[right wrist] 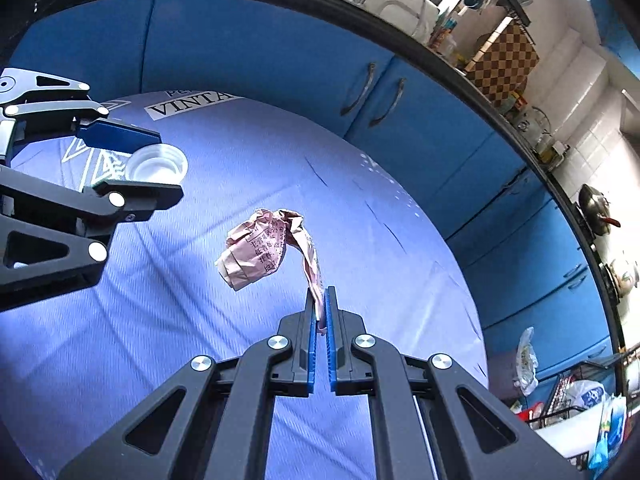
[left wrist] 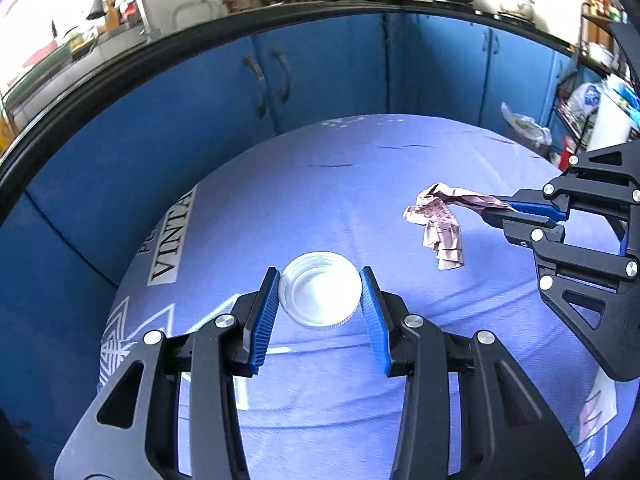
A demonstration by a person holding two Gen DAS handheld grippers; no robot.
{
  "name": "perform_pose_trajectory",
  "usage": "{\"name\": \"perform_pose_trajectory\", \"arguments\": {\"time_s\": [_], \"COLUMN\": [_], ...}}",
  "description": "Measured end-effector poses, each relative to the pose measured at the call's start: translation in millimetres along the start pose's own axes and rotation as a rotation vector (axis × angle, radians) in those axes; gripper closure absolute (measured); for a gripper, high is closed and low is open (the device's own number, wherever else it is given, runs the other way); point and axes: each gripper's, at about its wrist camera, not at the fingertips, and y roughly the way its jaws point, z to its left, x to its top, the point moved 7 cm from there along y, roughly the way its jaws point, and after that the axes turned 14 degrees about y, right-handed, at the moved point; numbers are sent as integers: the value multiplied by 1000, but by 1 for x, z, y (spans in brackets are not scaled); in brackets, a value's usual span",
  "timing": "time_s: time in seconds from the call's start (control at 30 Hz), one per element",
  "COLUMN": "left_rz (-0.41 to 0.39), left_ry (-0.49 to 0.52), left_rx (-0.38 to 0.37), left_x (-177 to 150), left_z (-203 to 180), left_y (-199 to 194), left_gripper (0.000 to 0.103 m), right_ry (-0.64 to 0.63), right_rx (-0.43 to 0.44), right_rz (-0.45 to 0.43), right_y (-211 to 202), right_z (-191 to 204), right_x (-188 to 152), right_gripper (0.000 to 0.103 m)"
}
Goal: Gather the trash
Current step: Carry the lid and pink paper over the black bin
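Left wrist view: the left tool (left wrist: 320, 280) occupies the lower centre of the frame, its blue pads (left wrist: 262, 320) set on either side of a white plastic lid (left wrist: 318, 294). The lid sits open side up between the pads; the left pad touches its rim, and the right pad stands at or just beside the opposite rim, so the tool is clenched on the lid. Whether the lid rests on the surface below or is raised off it cannot be told. Beneath lies a round counter (left wrist: 360, 184) under a light blue cloth with printed lettering at the left. At the right edge of the frame the right tool (left wrist: 496, 210) pinches one end of a crumpled pink paper (left wrist: 440, 228), which hangs left of it. Blue cabinet doors (left wrist: 320, 76) fill the upper background.

Right wrist view: the right tool (right wrist: 320, 300) sits at lower centre, its jaws nearly together and gripping a twisted tail of the crumpled pink paper (right wrist: 256, 248). The bulk of the paper extends to the upper left of the fingertips, above the blue cloth. At the upper left of the frame the left tool (right wrist: 156, 164) holds the white plastic lid (right wrist: 158, 166) between its pads. The blue cabinet doors (right wrist: 280, 60) run across the top.
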Motion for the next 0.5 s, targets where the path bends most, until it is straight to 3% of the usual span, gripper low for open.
{"name": "perform_pose_trajectory", "arguments": {"time_s": [0.5], "left_rz": [-65], "left_ry": [129], "left_rx": [-29], "left_x": [37], "left_z": [-79], "left_y": [-32], "left_gripper": [61], "right_ry": [74], "right_rx": [-93], "right_rz": [-37], "right_y": [-55], "right_z": [-65], "right_x": [-48], "right_gripper": [99]}}
